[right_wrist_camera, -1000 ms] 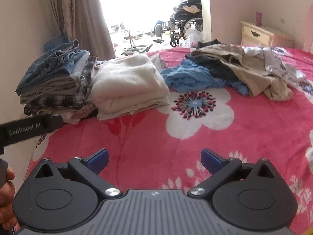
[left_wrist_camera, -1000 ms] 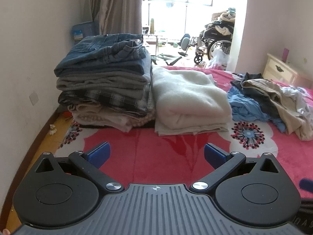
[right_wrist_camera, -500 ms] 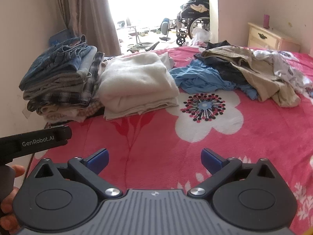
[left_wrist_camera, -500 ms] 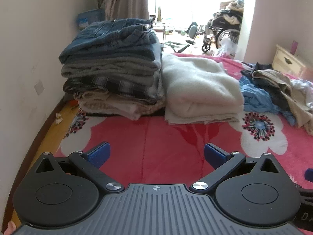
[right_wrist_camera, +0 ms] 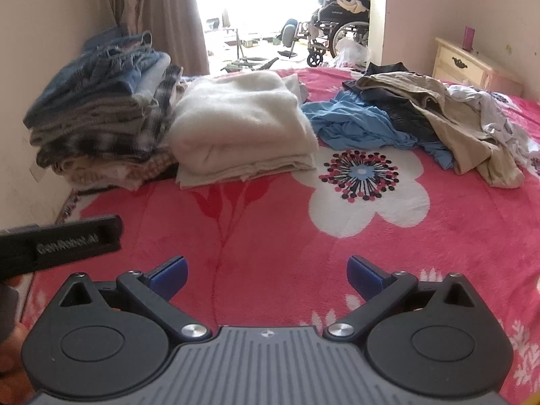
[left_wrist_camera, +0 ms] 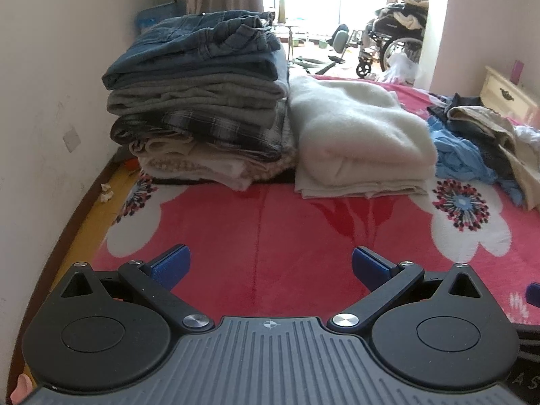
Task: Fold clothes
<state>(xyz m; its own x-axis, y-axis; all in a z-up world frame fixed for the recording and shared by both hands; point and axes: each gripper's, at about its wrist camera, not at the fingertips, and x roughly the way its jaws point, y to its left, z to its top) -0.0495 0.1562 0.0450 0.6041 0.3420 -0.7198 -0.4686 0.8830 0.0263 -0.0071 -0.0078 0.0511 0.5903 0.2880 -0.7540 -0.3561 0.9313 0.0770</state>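
Both grippers hang over the pink flowered bedspread (left_wrist_camera: 270, 222) with nothing in them: the left gripper (left_wrist_camera: 271, 266) has its blue pads spread wide and released, and the right gripper (right_wrist_camera: 266, 271) is just the same, jaws parted over bare blanket. Ahead, at the far left corner of the bed by the wall, stands the folded stack (left_wrist_camera: 199, 101), jeans on top, grey and plaid layers beneath, pale pieces at the bottom. Touching its right side sits a folded cream blanket (left_wrist_camera: 357, 138), lower than the stack. Off toward the far right of the bed lies the unfolded heap (right_wrist_camera: 422, 118): a blue garment nearest the cream bundle, dark and tan pieces draped over it, something white at the far end. In the right wrist view the black body of the left gripper pokes in from the left edge, with part of a hand (right_wrist_camera: 10, 347) below it. A wheelchair (right_wrist_camera: 337, 30) stands in the bright doorway beyond the bed.
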